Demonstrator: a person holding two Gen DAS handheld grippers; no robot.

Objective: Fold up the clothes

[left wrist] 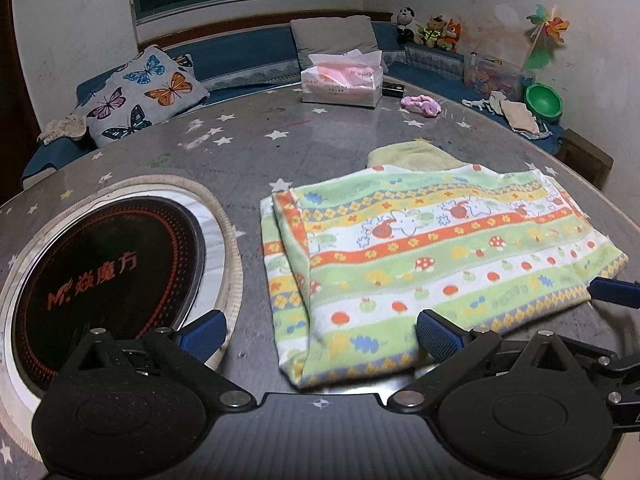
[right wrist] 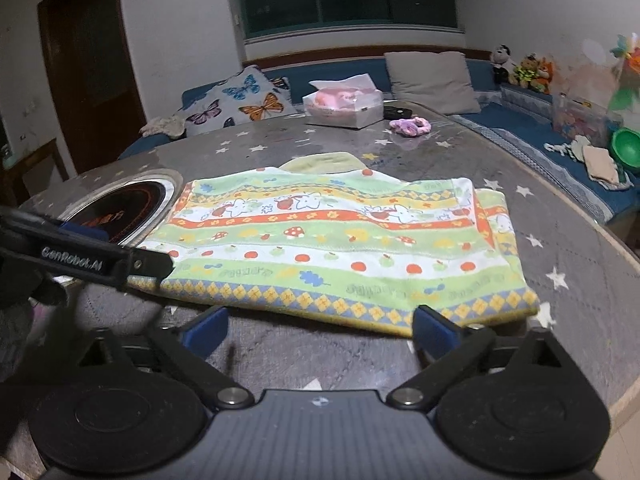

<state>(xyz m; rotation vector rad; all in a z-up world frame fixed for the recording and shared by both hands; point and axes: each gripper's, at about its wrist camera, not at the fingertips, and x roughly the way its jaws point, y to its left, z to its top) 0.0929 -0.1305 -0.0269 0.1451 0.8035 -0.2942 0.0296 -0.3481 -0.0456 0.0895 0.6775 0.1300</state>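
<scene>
A patterned green, orange and white cloth (left wrist: pixel 420 256) lies folded flat on the grey star-print table (left wrist: pixel 248 152); it also shows in the right wrist view (right wrist: pixel 332 248). A pale yellow-green cloth (left wrist: pixel 412 156) pokes out from under its far edge. My left gripper (left wrist: pixel 320 334) is open, its jaws wide apart at the cloth's near left corner, holding nothing. My right gripper (right wrist: pixel 320 330) is open and empty just in front of the cloth's near edge. The left gripper's arm (right wrist: pixel 92 258) reaches in at the cloth's left edge in the right wrist view.
A round black cooktop (left wrist: pixel 108 268) is set into the table to the left of the cloth. A tissue box (left wrist: pixel 340 80) and a purple scrunchie (left wrist: pixel 422 104) sit at the far side. A blue sofa (left wrist: pixel 248 56) with cushions and toys surrounds the table.
</scene>
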